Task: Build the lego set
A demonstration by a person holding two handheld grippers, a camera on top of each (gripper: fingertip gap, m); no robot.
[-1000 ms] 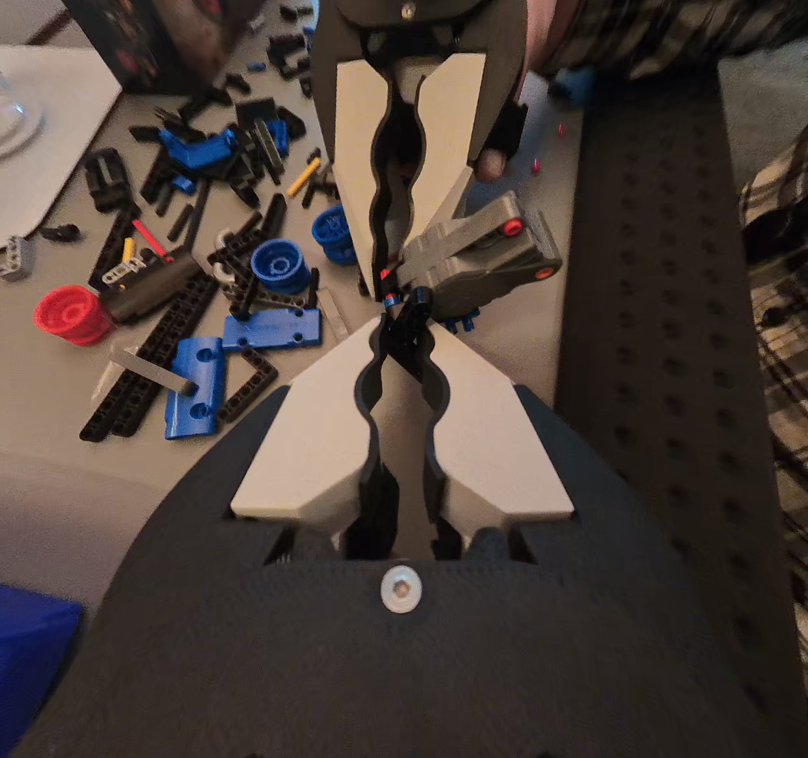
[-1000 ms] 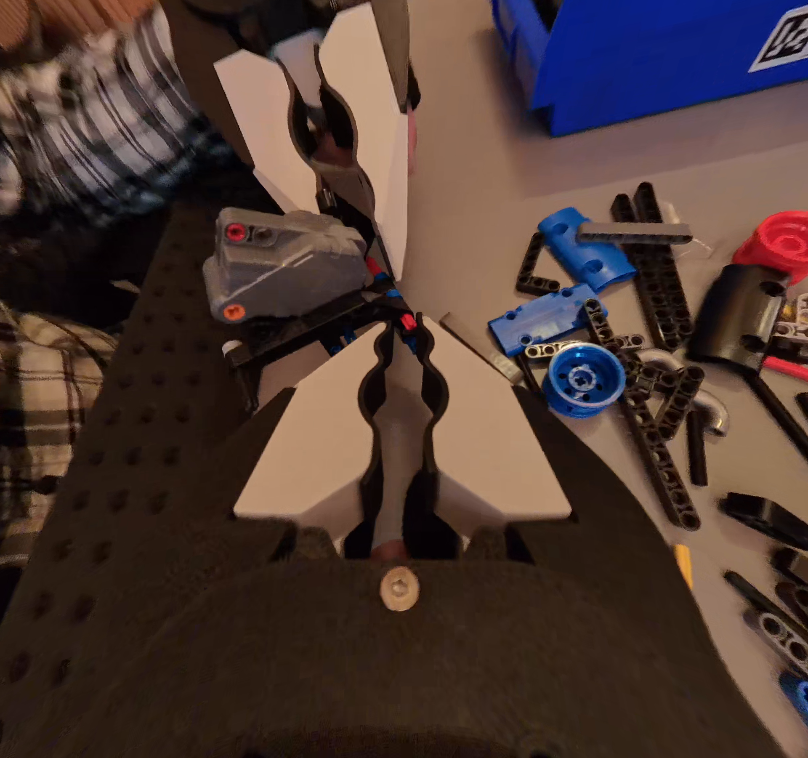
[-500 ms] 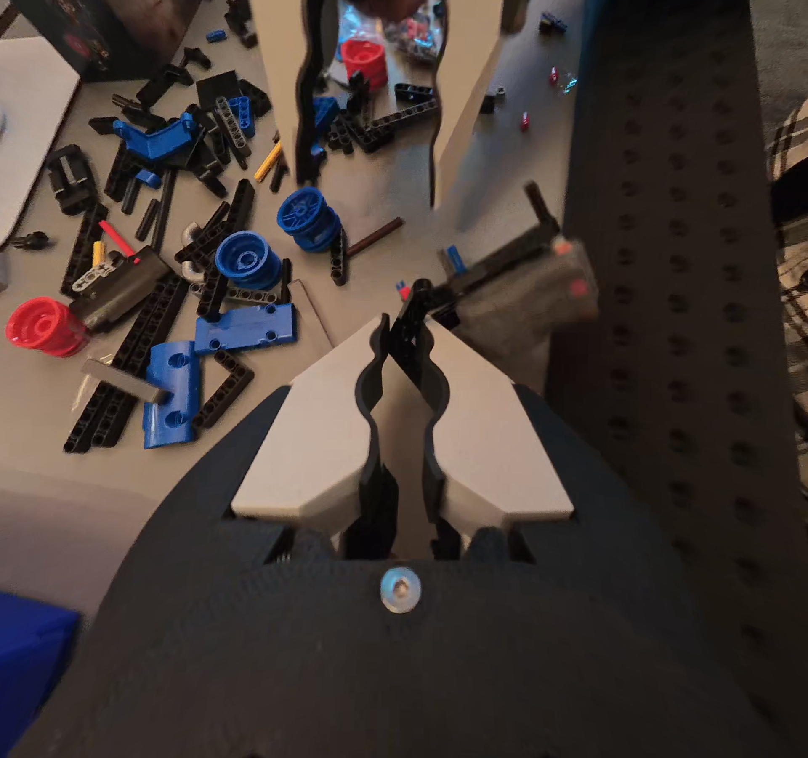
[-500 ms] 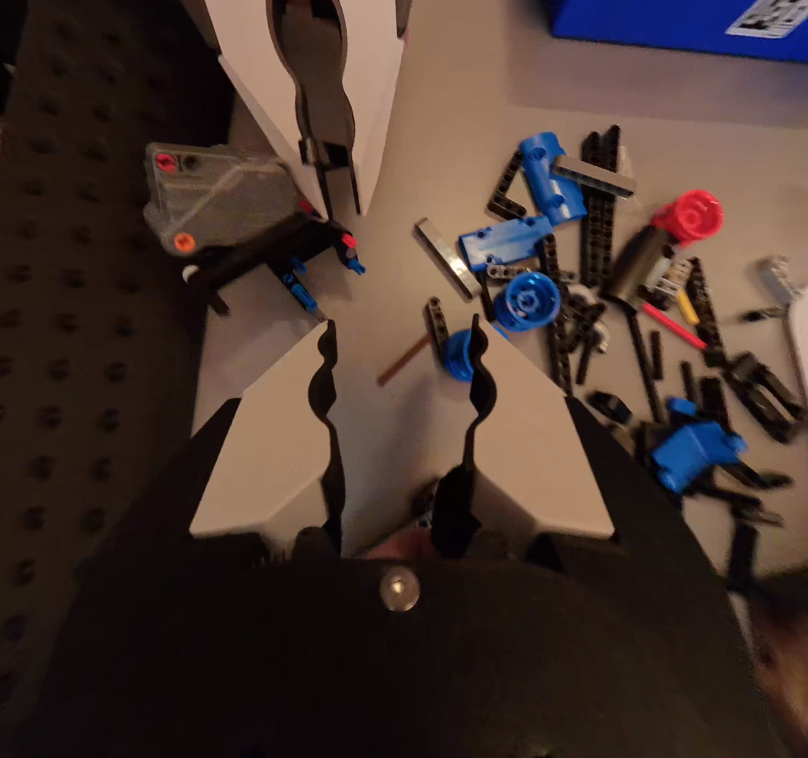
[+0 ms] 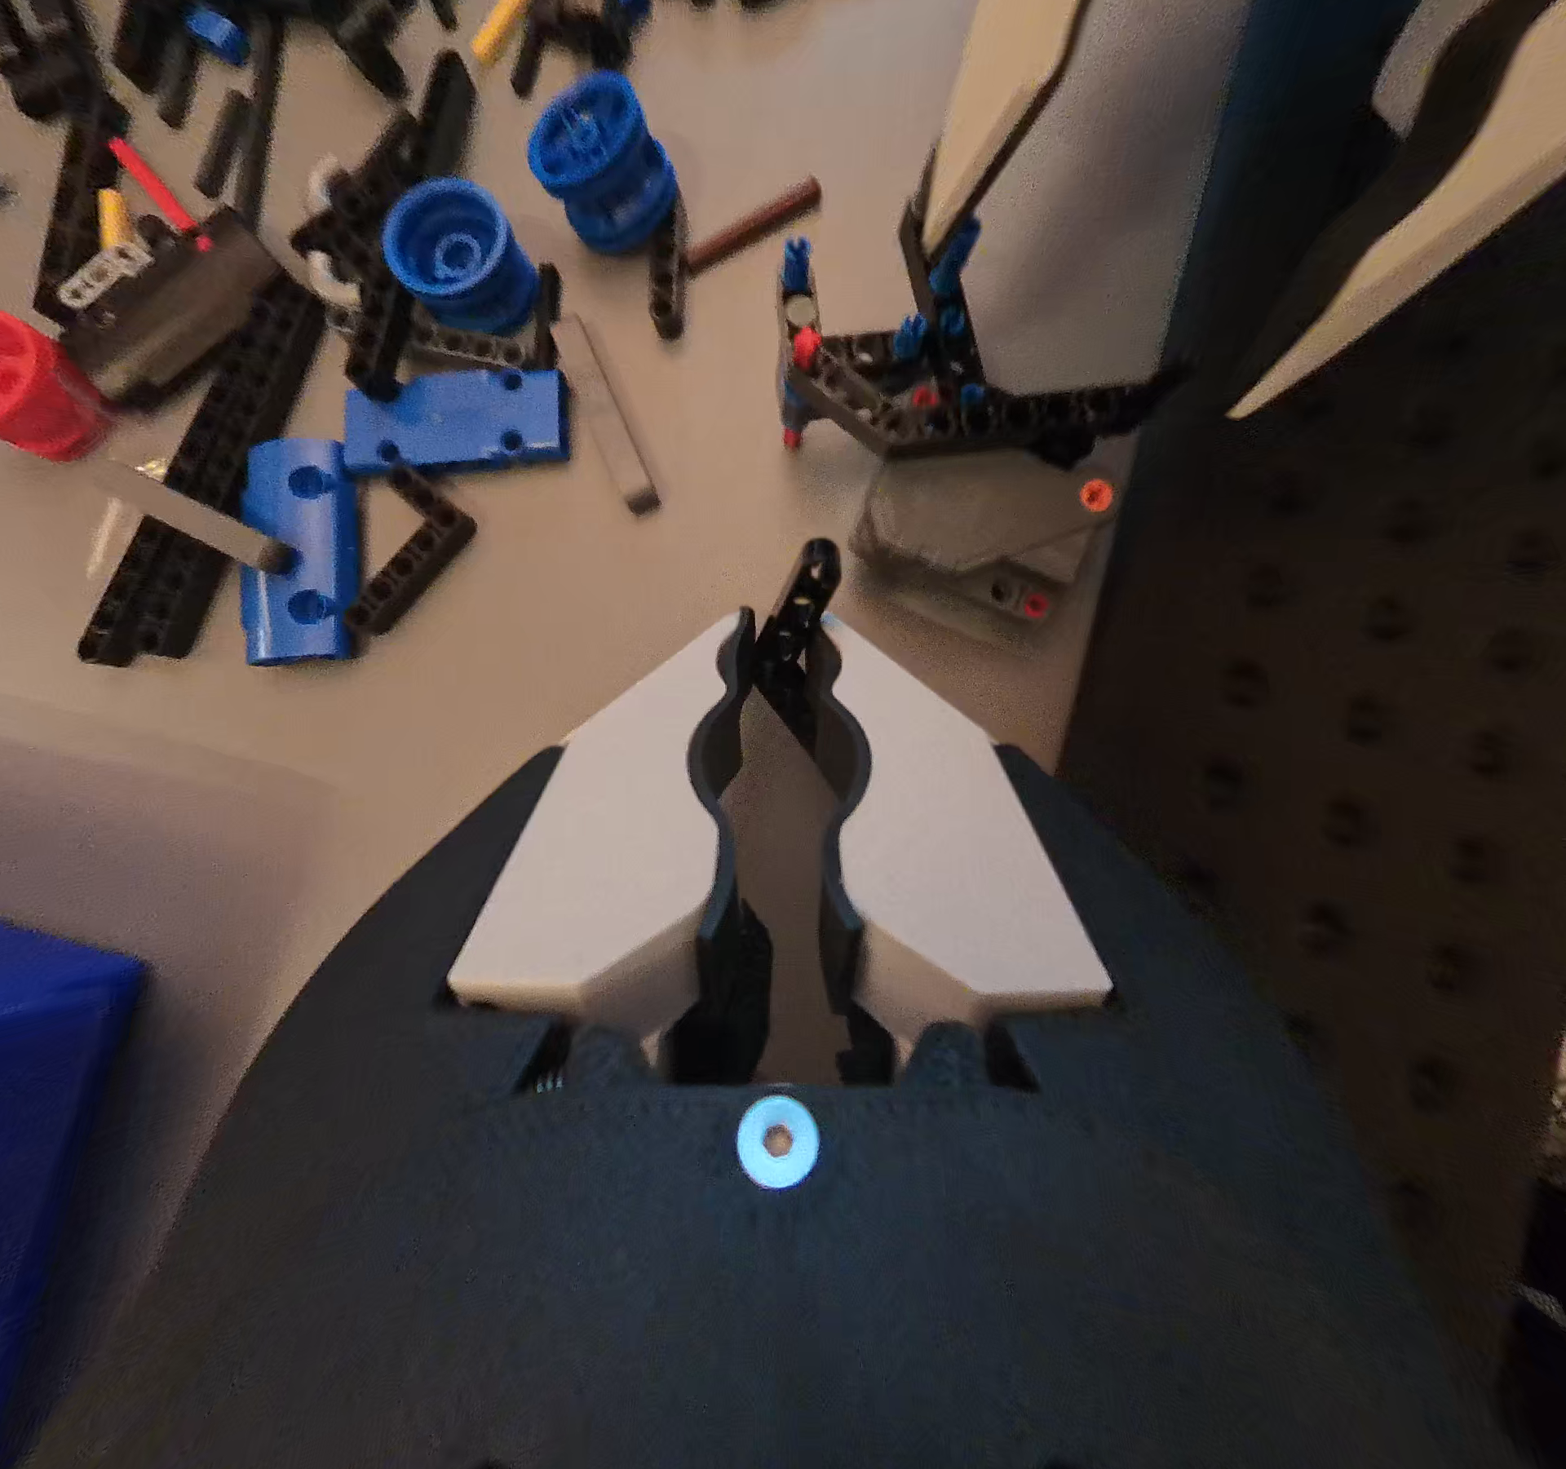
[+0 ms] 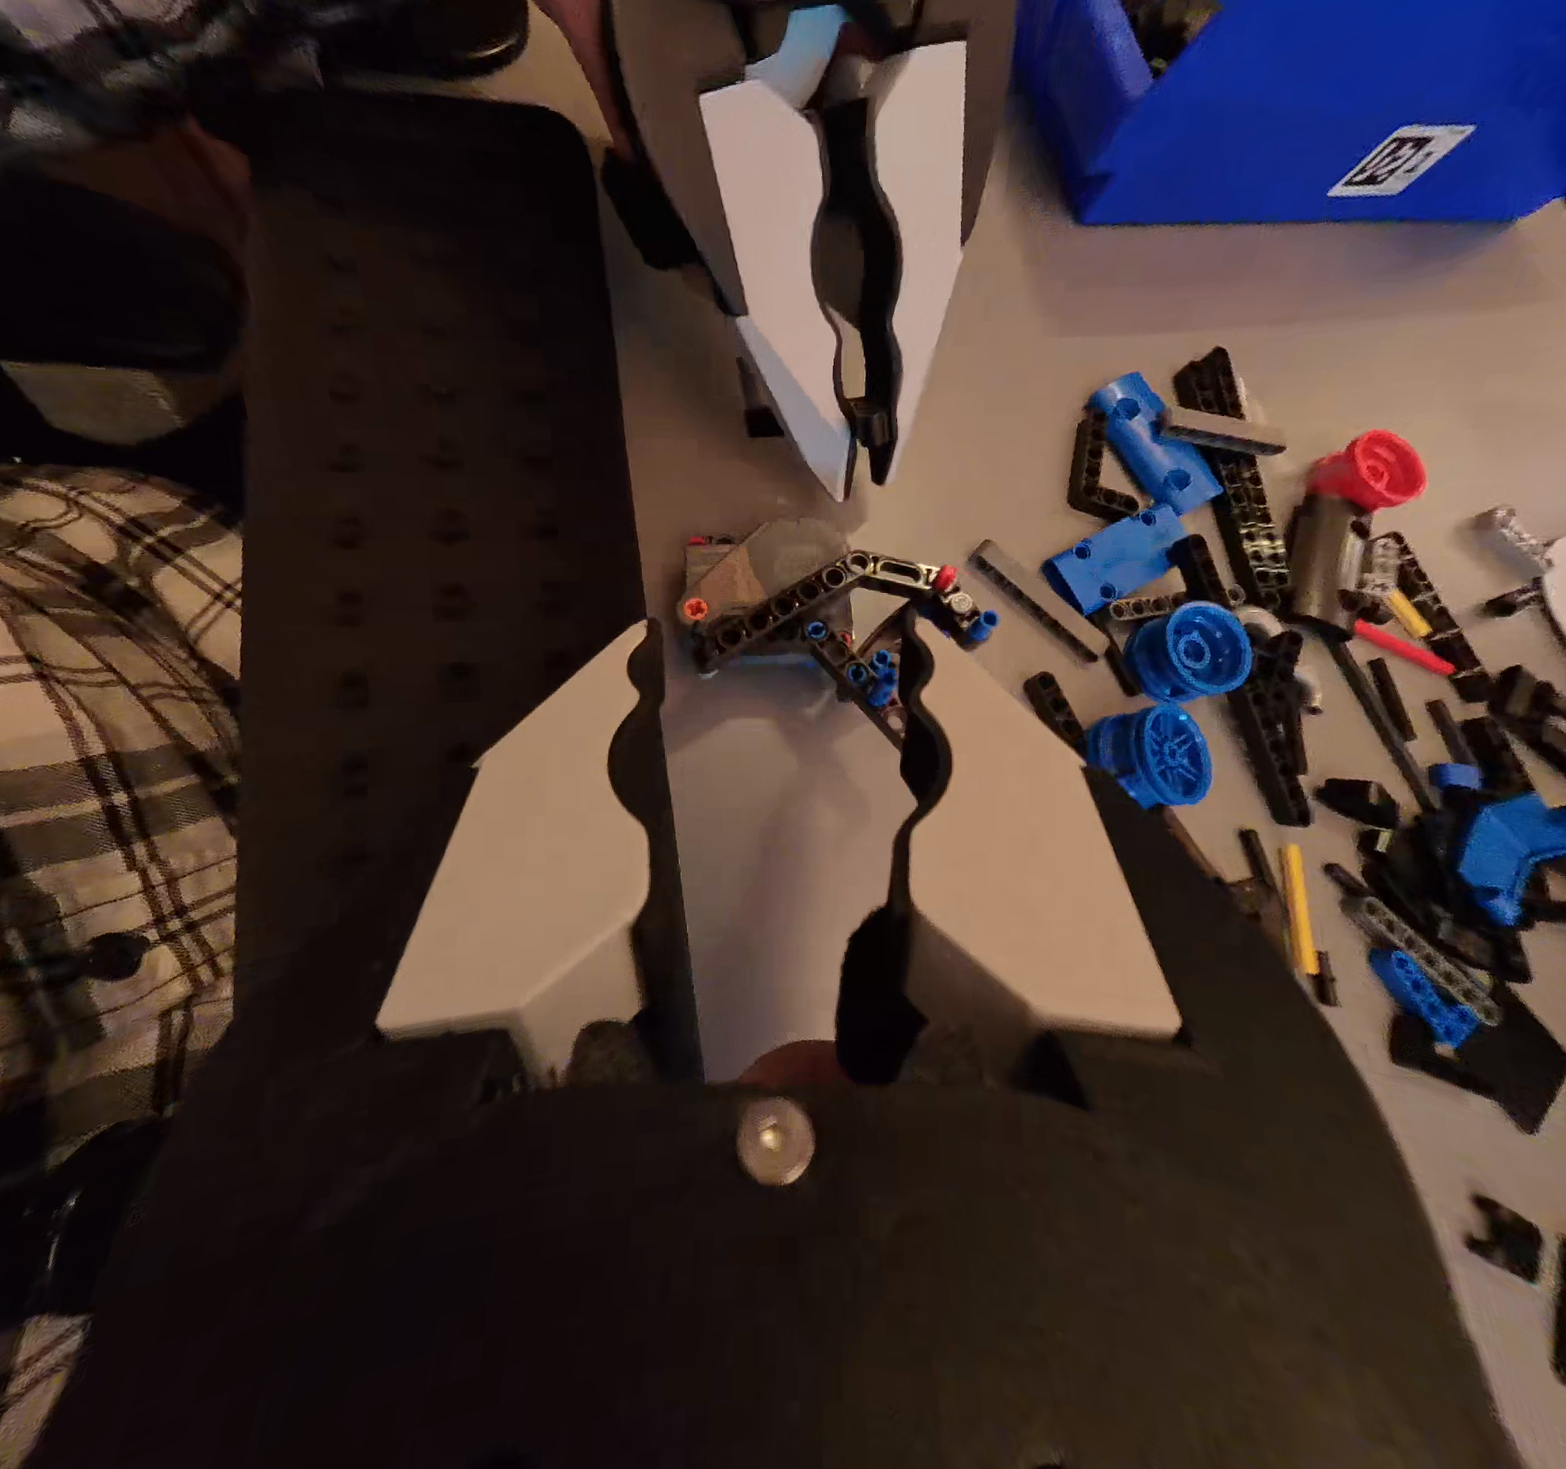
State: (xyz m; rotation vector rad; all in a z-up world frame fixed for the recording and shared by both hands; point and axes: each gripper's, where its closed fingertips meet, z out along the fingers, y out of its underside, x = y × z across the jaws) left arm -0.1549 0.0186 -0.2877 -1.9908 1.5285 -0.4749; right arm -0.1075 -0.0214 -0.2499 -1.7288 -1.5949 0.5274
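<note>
My left gripper (image 5: 784, 623) is shut on a thin black beam (image 5: 809, 581) that sticks out past its tips, just short of the assembly. The assembly (image 5: 974, 513) is a grey block with a black beam frame and blue and red pins; it lies on the grey table by the mat's edge. My right gripper (image 6: 780, 636) is open and empty, its fingers either side of the assembly's (image 6: 805, 594) near end. In the left wrist view the right gripper (image 5: 1186, 377) stands over the assembly. The right wrist view shows the left gripper (image 6: 860, 466) with the beam (image 6: 877, 445).
Loose pieces lie over the table: blue wheels (image 5: 458, 259) (image 6: 1186, 653), blue panels (image 5: 458, 420), a red wheel (image 6: 1385, 466), black beams (image 5: 195, 513). A blue bin (image 6: 1313, 72) stands behind. A dark perforated mat (image 6: 424, 496) borders the table, with a plaid sleeve (image 6: 102, 666) beyond. The gap from one gripper's tips to the other's is roughly 8 cm.
Both grippers held the assembly up; the right one opened and let go. The assembly now lies on the table, apart from the left gripper, which still grips the black beam.
</note>
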